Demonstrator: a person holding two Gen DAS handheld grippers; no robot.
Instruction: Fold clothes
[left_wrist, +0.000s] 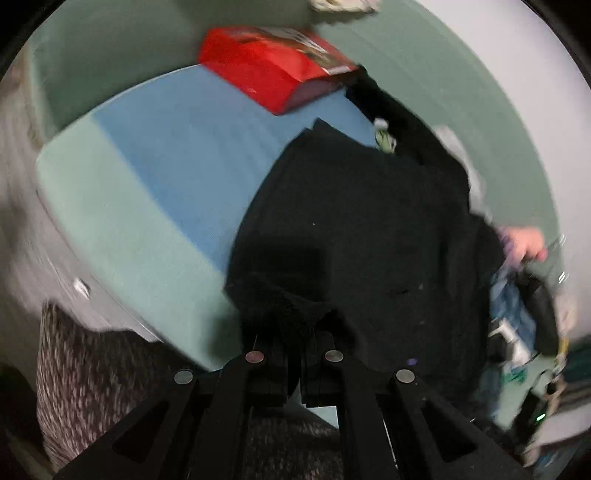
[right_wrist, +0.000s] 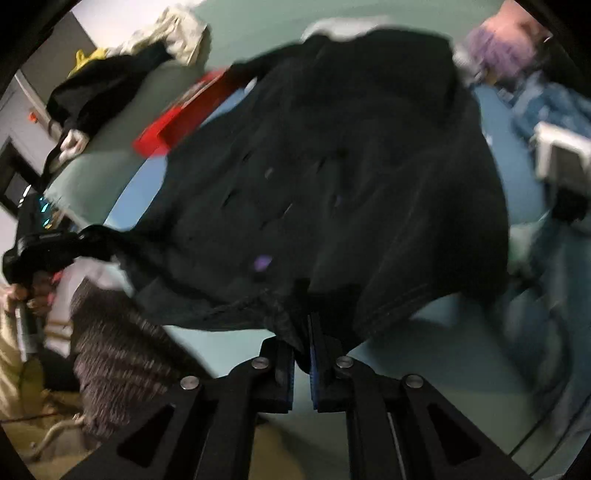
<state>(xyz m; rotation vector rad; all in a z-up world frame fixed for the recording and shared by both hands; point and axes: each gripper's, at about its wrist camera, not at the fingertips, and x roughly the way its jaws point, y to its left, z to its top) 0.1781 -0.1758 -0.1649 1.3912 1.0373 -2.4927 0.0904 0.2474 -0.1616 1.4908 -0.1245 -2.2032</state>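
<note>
Both views blurred by motion; detail is limited. Left hand-held gripper (left_wrist: 295, 345): jaws drawn close together, pinching a bunched edge of the black fabric garment (left_wrist: 354, 229). Right hand-held gripper (right_wrist: 303, 332): jaws likewise clamped on a gathered hem of the same garment (right_wrist: 332, 158), stitched edge visible just right of the pinch. The garment spreads away from both grippers toward the far side, partly lifted at the near edge and draped over the blue mat (left_wrist: 177, 155) that lies on the pale green bed surface (left_wrist: 110, 221). In the right wrist view the left hand-held gripper (right_wrist: 48, 247) appears at the far left, gripping the garment's other near corner, so the held edge runs left to right between the two grippers and the garment's long axis runs near to far. Judgement: both grippers sit equally near the cloth, one at each end of the near edge; any fold would turn on carrying that edge toward the far side, over the body of the garment. Whether this is a spreading-out or a fold in progress cannot be settled from here. A red rectangular box (left_wrist: 273, 70) lies at the far edge of the mat, touching or just beside the garment. Other clothes are heaped at the far left (right_wrist: 110, 74) and blue denim at the right (right_wrist: 554, 107).
</note>
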